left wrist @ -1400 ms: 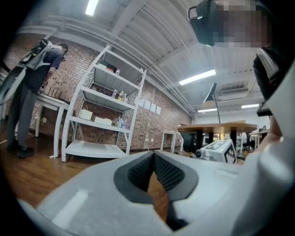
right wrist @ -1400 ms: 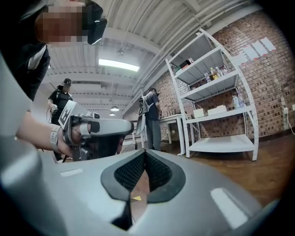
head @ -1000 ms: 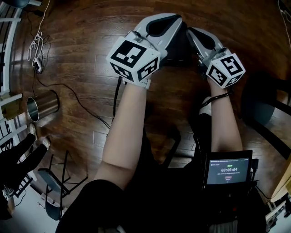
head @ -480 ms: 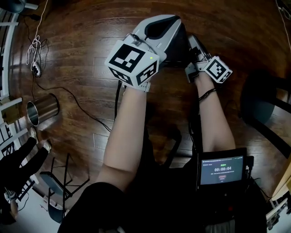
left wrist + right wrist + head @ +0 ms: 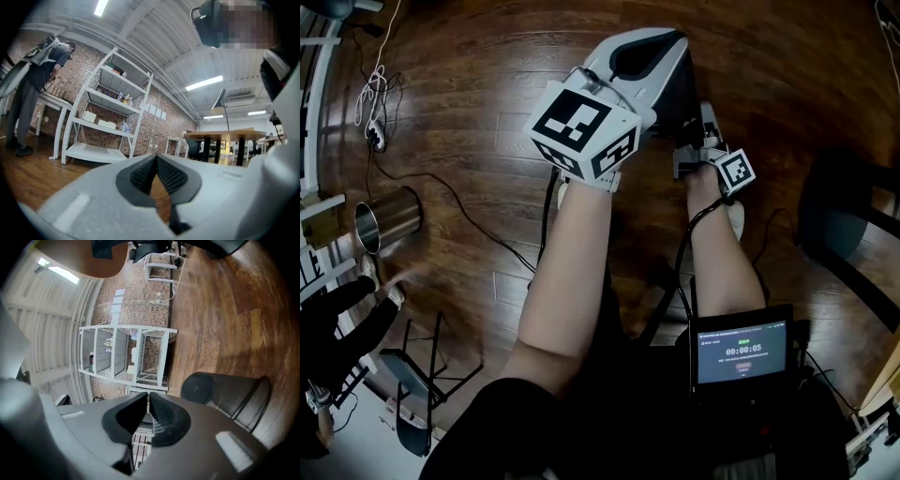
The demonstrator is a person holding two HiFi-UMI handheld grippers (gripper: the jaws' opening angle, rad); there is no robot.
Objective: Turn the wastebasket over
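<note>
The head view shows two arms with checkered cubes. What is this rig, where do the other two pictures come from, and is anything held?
No machine arm here: a person holds a two-jaw tool in each hand. The head view comes from a camera on the person's head, looking down at the wooden floor. Each checkered cube is part of a tool. The other pictures come from cameras riding on the tools. The left gripper has its jaws together, holding nothing. The right gripper is likewise shut and empty; its picture is turned sideways and shows a black mesh wastebasket on the floor. A metal can lies at the head view's left.
</note>
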